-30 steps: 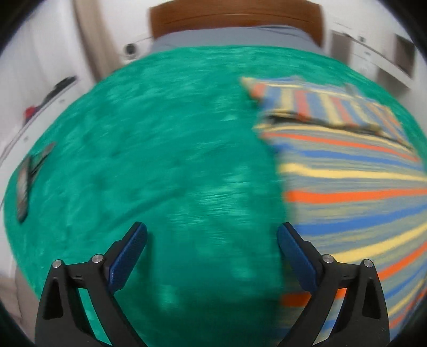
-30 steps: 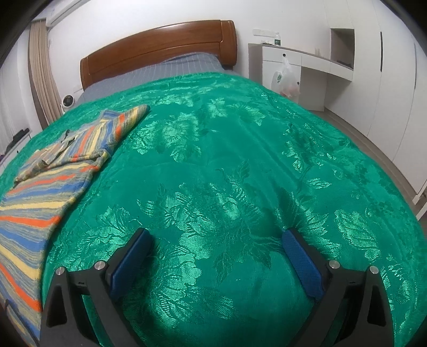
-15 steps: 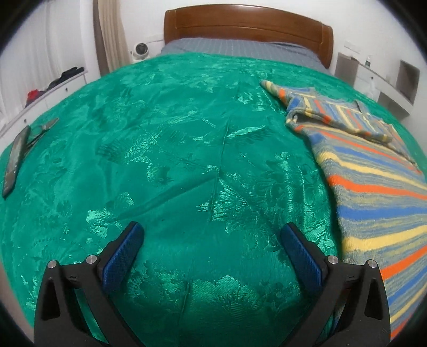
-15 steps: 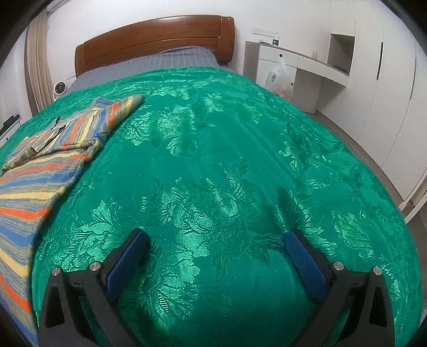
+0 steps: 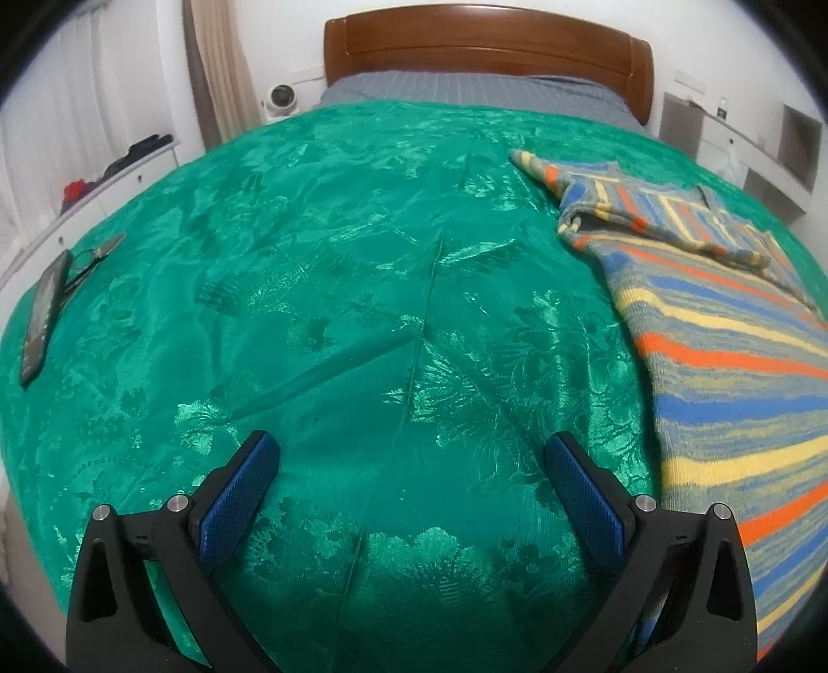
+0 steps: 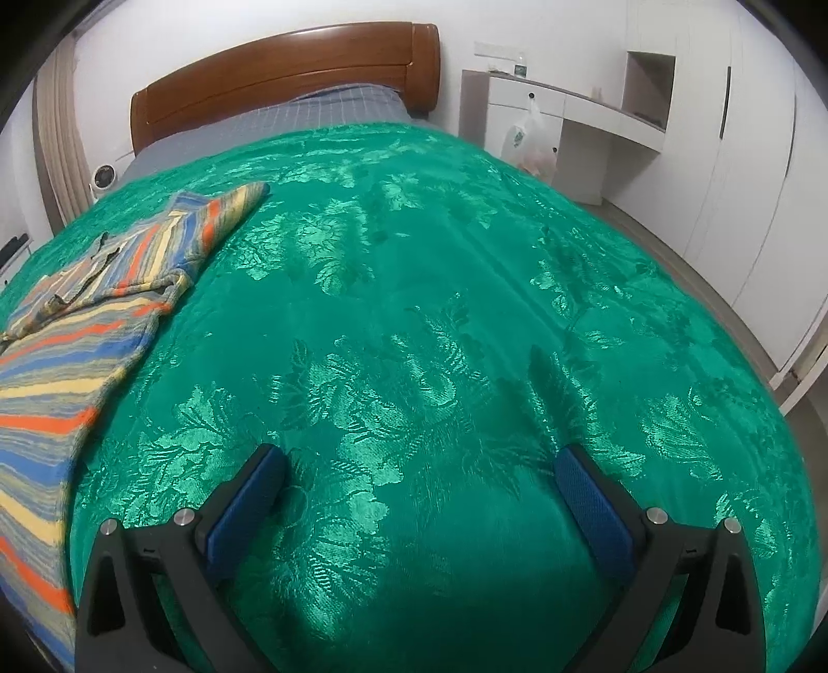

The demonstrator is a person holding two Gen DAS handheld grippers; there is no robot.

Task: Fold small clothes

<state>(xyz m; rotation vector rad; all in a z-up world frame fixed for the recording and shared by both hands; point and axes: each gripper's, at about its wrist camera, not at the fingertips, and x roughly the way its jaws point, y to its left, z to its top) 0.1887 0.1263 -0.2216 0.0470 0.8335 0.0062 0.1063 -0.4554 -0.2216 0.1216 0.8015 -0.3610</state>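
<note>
A striped knit garment, in blue, orange, yellow and grey, lies flat on the green bedspread. Its far end is folded over into a thicker band. In the left wrist view it fills the right side; in the right wrist view the garment lies along the left edge. My left gripper hovers open over bare bedspread, left of the garment. My right gripper is open too, over bare bedspread to the right of the garment. Neither holds anything.
A dark flat device and a pair of glasses lie near the bed's left edge. A wooden headboard stands at the far end. A white desk with a hanging plastic bag and white wardrobes stand to the right.
The left gripper has swung left, so the garment has slid from centre-right to the right edge of its view. The right gripper has shifted slightly. Both have stayed open.
</note>
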